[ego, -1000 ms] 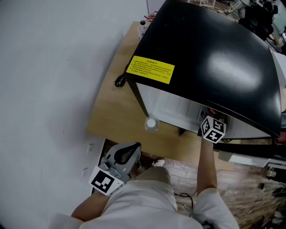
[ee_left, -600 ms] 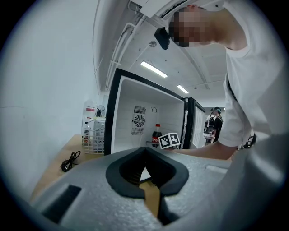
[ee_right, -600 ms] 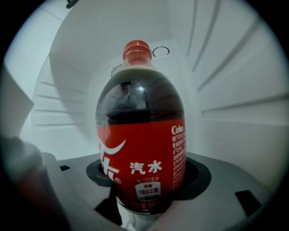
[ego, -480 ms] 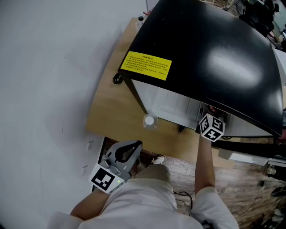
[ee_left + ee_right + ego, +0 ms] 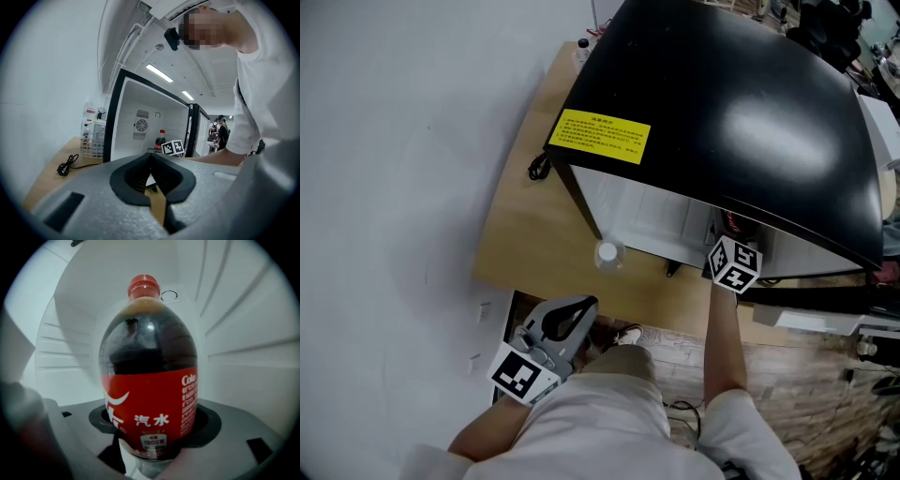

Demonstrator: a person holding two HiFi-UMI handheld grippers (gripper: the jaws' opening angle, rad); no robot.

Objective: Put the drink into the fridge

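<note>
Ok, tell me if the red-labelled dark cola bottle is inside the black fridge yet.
Inside. The cola bottle stands upright, with white ribbed fridge walls behind and beside it.

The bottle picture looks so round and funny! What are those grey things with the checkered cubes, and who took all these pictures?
A person holds a grey pincher tool, called a gripper, in each hand. Each one carries a tiny camera. The top-down picture comes from a camera on the person's head. It shows the black fridge standing on a wooden table, with a small white-capped bottle in front of it. The left gripper is low by the person's body, with its jaws together and empty. The round bottle picture comes from the right gripper, which reaches inside the white fridge. The cola bottle stands upright between its jaws, and the jaws are opening, probably to let it go. The checkered cubes are simply parts of the grippers.
</note>
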